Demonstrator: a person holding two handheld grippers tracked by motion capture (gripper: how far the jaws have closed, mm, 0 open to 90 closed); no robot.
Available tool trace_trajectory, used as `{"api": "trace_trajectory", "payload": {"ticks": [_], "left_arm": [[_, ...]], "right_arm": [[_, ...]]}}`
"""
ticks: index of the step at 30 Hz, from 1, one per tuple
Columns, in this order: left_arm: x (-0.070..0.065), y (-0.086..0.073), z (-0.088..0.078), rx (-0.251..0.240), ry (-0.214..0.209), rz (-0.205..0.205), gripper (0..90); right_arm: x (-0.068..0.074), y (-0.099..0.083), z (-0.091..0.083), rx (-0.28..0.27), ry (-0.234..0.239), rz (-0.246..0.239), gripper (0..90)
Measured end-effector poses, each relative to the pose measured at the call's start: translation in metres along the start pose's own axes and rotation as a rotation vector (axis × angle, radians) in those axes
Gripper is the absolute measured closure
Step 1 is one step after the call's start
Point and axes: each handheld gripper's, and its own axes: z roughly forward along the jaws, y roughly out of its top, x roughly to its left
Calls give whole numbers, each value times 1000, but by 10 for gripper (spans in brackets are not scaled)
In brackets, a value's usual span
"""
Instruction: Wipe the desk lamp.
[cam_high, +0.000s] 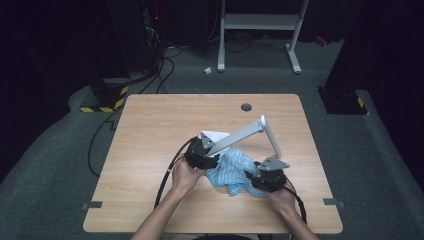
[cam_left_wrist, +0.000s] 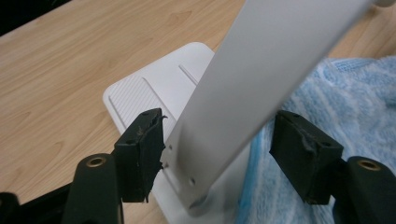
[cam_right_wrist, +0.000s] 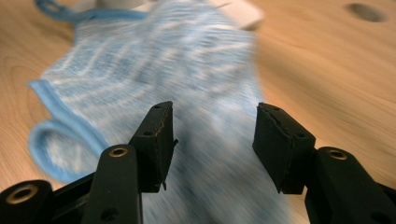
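Item: lamp arm (cam_left_wrist: 261, 88) stood between left claw's (cam_left_wrist: 217, 149) open jaws; cloth (cam_right_wrist: 154, 74) lay ahead of right claw (cam_right_wrist: 212, 140), open.

A light wooden worktop (cam_high: 150, 130) is carrying a white desk lamp (cam_high: 240, 134) near its middle. A blue striped cloth (cam_high: 231, 170) is lying just beside the lamp's base, on the person's side.

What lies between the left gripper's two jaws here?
The white lamp arm, standing between open jaws of the left gripper, one pad beside it; seen in the left gripper view.
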Motion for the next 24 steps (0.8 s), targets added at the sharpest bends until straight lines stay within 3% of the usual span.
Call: {"api": "trace_trajectory", "payload": {"ticks": [4,8,9,12,13,15,19,24], "left_arm": [[-3,-10,-16,-16,-25,-3,334],[-15,-19,-23,-13,-80,10,335],[-15,-19,-23,-13,-80,10,334],[-34,-25,-17,23,-132,49,324],[-34,-25,-17,23,-132,49,321],[-46,-25,-7,49,-154,76,312],[-56,-21,4,56,-146,104,310],[-54,-17,-1,5,-114,84,336]], "right_arm": [[-18,-12,-29,-32,-122,55,469],[-34,-12,-43,-58,-227,113,442],[-34,-12,-43,-58,-227,113,442],[-44,-2,-36,-53,-271,120,419],[-47,1,-32,-45,-277,122,416],[-51,7,-24,-33,-289,130,411],[-58,16,-12,-18,-304,132,430],[-62,21,-10,-29,-329,121,484]]}}
